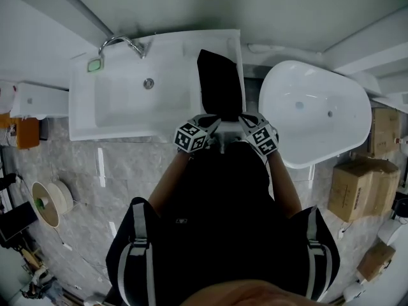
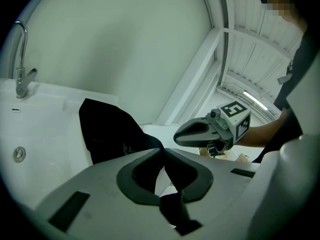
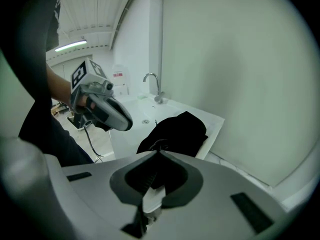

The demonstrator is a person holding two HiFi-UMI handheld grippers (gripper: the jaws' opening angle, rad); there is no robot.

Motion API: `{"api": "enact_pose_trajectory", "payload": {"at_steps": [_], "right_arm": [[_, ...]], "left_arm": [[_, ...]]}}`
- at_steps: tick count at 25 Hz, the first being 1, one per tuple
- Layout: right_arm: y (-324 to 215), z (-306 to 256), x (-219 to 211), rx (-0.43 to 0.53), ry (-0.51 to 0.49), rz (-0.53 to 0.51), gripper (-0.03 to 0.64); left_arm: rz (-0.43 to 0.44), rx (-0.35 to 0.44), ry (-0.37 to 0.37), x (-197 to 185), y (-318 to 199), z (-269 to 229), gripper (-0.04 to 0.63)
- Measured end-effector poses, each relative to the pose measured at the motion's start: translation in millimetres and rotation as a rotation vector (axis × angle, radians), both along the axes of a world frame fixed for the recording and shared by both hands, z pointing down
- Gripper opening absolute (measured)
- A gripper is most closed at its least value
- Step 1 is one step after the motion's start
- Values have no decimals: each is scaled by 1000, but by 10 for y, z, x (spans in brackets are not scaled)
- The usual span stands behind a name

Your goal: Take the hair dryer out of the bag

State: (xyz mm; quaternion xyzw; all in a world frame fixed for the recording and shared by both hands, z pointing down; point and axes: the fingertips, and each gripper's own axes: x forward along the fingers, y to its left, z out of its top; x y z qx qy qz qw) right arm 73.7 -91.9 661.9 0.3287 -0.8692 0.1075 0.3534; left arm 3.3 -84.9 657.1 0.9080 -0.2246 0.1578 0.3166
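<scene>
Both grippers were up at the near end of the black bag (image 1: 220,85), one at each corner. The left gripper (image 2: 163,151) had its jaws pressed together with nothing between them, and the bag lay just past its tips, off to the left in the left gripper view. The right gripper (image 3: 157,154) was the same, jaws together and empty, with the bag directly beyond them. Whether either tip touched the fabric could not be told. The hair dryer itself showed in no view (only the dark, slumped cloth of the bag did). The bag lay on the flat right-hand ledge of the white sink (image 1: 127,123), stretching back to the wall. The basin sat to its left, with the curved faucet (image 1: 121,43) at the far rim and a small green item (image 1: 95,64) beside it. To the right, across a narrow gap, stood a white bathtub (image 1: 319,113). Cardboard boxes (image 1: 357,190) sat on the floor beyond that.
</scene>
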Motion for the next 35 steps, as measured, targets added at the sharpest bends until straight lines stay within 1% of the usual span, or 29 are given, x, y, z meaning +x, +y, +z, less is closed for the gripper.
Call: {"api": "enact_pose_trajectory", "payload": {"at_steps": [2, 5, 8, 11, 16, 18, 19, 21, 23, 26, 28, 29, 30, 31, 32, 35], "right_arm": [[-143, -14, -35, 29, 31, -24, 71], [-340, 34, -123, 74, 105, -101, 114], [-495, 120, -231, 84, 169, -179, 130], [-624, 282, -310, 85, 233, -262, 147], [-720, 562, -308, 44, 329, -368, 161], [-752, 676, -292, 17, 367, -396, 173], [-767, 723, -281, -8, 370, -397, 178], [-802, 765, -255, -75, 333, -363, 173], [-870, 731, -239, -140, 257, -295, 84], [-1004, 590, -238, -241, 92, -165, 77], [-1105, 480, -238, -290, -20, -81, 77], [-1138, 431, -238, -307, -64, -49, 77], [-1156, 390, -239, -317, -96, -28, 77], [-1161, 358, -240, -320, -117, -15, 77], [-1160, 331, -240, -319, -131, -8, 77], [-1150, 238, -217, -309, -172, 9, 77]], "left_arm": [[4, -9, -16, -29, -10, 34, 18], [-23, -26, -18, -65, -90, 71, 18], [-52, -22, -25, -74, -201, 92, 18], [-98, -23, -23, -91, -379, 82, 18], [-134, -17, -27, -69, -541, 62, 18], [-149, -22, -30, -89, -585, 67, 20], [-159, -27, -26, -99, -604, 70, 18], [-166, -38, -16, -98, -611, 77, 20], [-154, -47, -17, -78, -586, 113, 19], [-145, -70, -33, -35, -574, 212, 20], [-156, -103, -88, -27, -607, 357, 20], [-158, -118, -117, -15, -628, 439, 29], [-152, -132, -133, 13, -643, 505, 62], [-140, -145, -135, 56, -655, 549, 105], [-126, -159, -130, 108, -667, 576, 123], [-87, -194, -113, 273, -708, 621, 138]]}}
